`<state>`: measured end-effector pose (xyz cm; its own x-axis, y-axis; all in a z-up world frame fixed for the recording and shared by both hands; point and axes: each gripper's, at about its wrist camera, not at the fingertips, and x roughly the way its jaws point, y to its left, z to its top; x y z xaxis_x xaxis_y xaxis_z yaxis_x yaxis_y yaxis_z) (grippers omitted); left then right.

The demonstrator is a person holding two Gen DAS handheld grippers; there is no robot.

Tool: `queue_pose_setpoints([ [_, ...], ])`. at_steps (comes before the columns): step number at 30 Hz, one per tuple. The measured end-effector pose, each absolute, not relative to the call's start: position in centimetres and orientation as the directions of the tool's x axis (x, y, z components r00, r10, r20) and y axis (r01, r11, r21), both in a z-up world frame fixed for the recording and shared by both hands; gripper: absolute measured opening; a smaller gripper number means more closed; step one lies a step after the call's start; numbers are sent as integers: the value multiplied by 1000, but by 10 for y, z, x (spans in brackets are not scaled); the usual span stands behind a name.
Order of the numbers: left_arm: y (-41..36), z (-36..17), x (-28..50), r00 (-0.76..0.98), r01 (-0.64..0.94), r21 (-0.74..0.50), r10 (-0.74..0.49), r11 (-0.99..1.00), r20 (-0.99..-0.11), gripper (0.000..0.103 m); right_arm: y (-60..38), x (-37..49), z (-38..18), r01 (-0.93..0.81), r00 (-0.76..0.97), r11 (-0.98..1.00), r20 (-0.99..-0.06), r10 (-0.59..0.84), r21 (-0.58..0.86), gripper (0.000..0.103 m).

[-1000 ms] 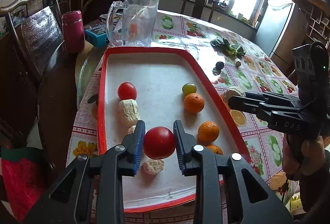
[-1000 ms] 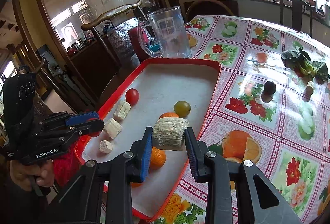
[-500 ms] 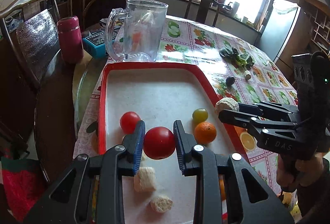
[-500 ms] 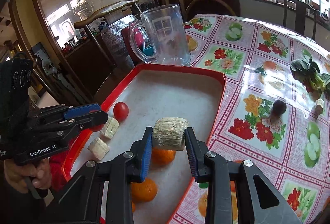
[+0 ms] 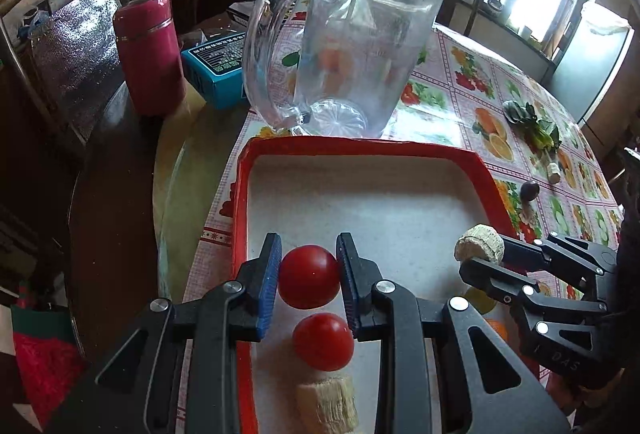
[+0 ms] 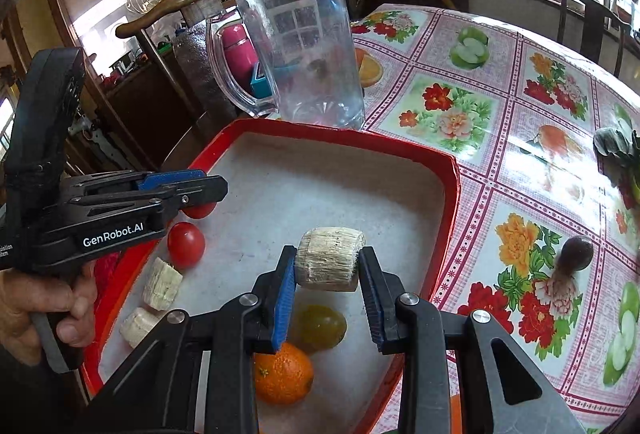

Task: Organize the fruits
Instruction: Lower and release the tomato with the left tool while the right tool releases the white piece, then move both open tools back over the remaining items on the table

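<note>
Left tool (image 5: 308, 276): clamped on a tomato (image 5: 309, 277), held above the red tray (image 5: 360, 145).
Right tool (image 6: 327, 276): clamped on a pale cob piece (image 6: 330, 259), over the tray.
Risk: the round tomato may slip out; both tools are close and may collide.

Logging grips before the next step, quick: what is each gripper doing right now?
Left gripper: shut on a red tomato.
Right gripper: shut on a pale corn cob piece.
</note>
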<state>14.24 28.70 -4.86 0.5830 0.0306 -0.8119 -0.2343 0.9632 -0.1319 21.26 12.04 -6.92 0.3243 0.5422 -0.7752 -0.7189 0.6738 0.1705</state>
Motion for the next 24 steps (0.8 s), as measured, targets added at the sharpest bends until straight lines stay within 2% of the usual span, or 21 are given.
queue_pose_setpoints([
  [11, 285, -54, 142, 542, -269, -103, 62, 958, -838, 28, 113, 198, -64, -739, 313, 651, -767, 560, 174, 37],
  [13, 283, -52, 138, 549, -274, -108, 63, 956, -833, 30, 108, 196, -59, -738, 315, 650, -760, 568, 179, 37],
  [17, 277, -42, 127, 579, -282, -120, 69, 952, -813, 59, 93, 191, -48, -728, 329, 657, -743, 582, 192, 37],
  [24, 258, -24, 114, 621, -251, -139, 49, 958, -783, 59, 52, 187, -33, -697, 371, 689, -722, 584, 200, 37],
])
